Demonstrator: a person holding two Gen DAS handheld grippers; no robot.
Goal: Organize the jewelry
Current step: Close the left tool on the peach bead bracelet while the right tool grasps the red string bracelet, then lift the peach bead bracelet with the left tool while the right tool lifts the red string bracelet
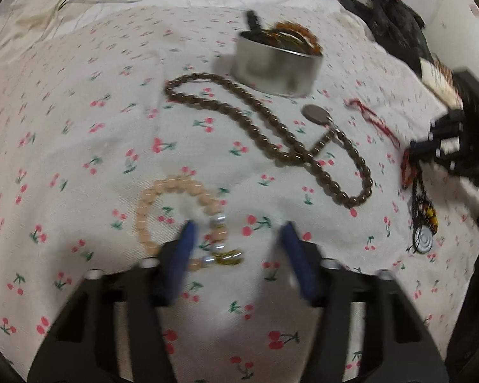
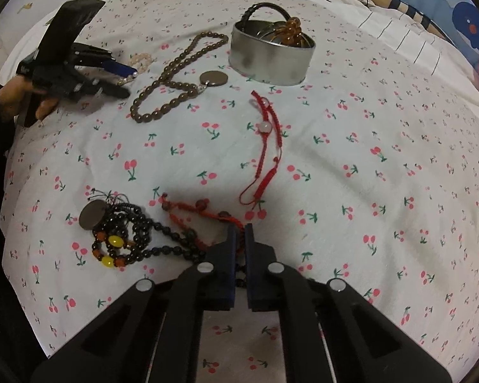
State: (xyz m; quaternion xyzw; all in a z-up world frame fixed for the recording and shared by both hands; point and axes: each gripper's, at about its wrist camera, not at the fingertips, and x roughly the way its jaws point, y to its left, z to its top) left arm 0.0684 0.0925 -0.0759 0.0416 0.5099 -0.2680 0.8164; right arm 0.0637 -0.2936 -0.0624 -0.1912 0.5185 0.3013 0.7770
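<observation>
Pinching the red bracelet point(image 2: 194, 212) with the right gripper point(image 2: 240, 239), pads pressed almost together on its cord; perhaps catching also a strand of the black necklace point(image 2: 137, 239), cannot tell. Straddling the clasp end of the pink bracelet point(image 1: 163, 204) with the left gripper point(image 1: 239, 239), fingers half spread and not pressing on the beads. Seems to be the pick-up step, with both pieces lying on the sheet point(image 2: 367, 159), well apart from the tin point(image 2: 271, 60) farther away, already holding some bangles. Next, probably: closing the left on the beads, then lifting both slowly, keeping the red cord free of the black strand, and carrying over to the tin.
</observation>
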